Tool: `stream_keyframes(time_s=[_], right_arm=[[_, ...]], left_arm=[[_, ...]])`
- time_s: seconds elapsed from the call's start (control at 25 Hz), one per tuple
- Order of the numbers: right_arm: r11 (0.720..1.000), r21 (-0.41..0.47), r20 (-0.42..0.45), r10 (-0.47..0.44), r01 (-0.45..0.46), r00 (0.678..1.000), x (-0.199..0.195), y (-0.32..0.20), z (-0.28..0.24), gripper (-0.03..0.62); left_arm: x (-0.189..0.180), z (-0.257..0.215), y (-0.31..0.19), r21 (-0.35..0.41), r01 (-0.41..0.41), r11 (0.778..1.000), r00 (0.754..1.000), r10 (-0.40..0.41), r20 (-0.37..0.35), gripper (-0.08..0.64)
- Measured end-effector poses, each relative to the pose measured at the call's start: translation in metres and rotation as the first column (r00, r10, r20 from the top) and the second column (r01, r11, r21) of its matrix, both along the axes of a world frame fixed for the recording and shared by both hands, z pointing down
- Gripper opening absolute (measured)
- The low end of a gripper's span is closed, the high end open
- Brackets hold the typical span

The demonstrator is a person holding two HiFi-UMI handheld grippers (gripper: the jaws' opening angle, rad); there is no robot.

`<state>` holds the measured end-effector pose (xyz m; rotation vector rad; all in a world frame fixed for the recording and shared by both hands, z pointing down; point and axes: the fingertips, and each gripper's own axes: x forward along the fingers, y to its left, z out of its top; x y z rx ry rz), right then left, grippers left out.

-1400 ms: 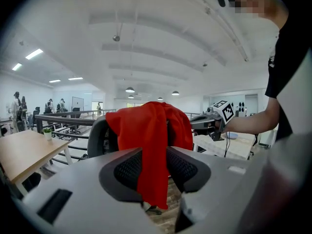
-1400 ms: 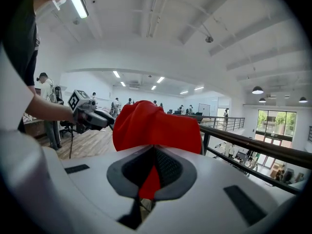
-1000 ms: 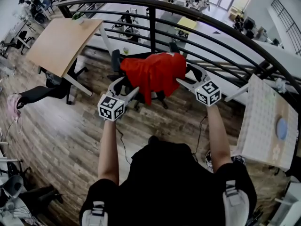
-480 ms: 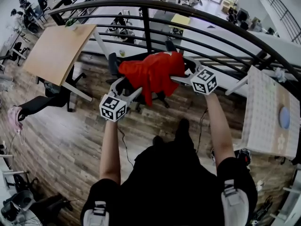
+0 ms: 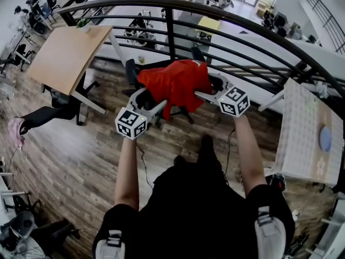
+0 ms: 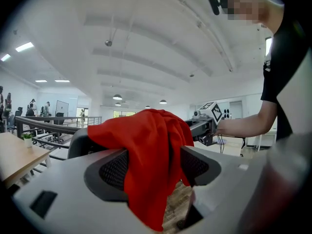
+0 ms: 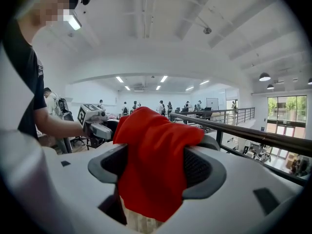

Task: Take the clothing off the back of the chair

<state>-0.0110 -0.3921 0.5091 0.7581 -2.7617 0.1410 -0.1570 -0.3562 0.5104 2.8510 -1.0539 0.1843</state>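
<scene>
Nothing's off yet: the chair [image 5: 131,72] at our 12 o'clock wears the red clothing [image 5: 175,82] over its back. The left tool [image 5: 150,99], at the cloth's 8 o'clock, has just opened its jaws wide around a hanging fold. The right tool [image 5: 207,88], at 3 o'clock, has just been closing, cloth between its jaws, not pinched by our read. Grip and lift remain. Only the head view shows both flanks; only the gripper views show cloth inside the jaws.
</scene>
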Motion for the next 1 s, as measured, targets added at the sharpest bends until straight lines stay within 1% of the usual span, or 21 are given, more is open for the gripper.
stream_keyframes(time_s=[0.12,0.24,0.4,0.52,0.68,0.88,1.0], right_arm=[[1.0,-0.002,0.011,-0.024,0.024,1.0,-0.009,0.005,-0.001,0.329],[0.998,0.0,0.002,-0.061,0.061,0.998,-0.019,0.01,-0.004,0.313],[0.996,0.0,-0.008,-0.093,0.093,0.996,-0.034,0.017,-0.003,0.307],[0.994,-0.005,-0.003,-0.111,0.111,0.994,-0.041,0.02,-0.001,0.286],[0.99,-0.013,0.0,-0.141,0.141,0.99,-0.049,0.023,-0.002,0.256],[0.986,-0.018,0.01,-0.164,0.164,0.986,-0.06,0.028,-0.003,0.22],[0.985,-0.018,0.017,-0.17,0.17,0.985,-0.065,0.027,-0.005,0.207]], left_arm=[[-0.002,0.0,-0.001,-0.001,0.002,1.0,1.0,-0.002,0.006,0.325],[0.003,-0.004,-0.004,0.003,-0.002,1.0,1.0,0.002,0.006,0.325],[0.008,-0.007,-0.005,-0.001,-0.022,1.0,1.0,0.022,-0.003,0.325],[0.009,-0.005,-0.005,-0.005,-0.03,1.0,1.0,0.03,-0.002,0.325],[0.018,-0.006,-0.002,-0.012,-0.07,0.997,0.997,0.07,-0.011,0.324],[0.029,-0.006,0.001,-0.008,-0.104,0.995,0.994,0.104,0.024,0.324],[0.037,-0.007,-0.001,-0.002,-0.113,0.994,0.992,0.113,0.059,0.324]])
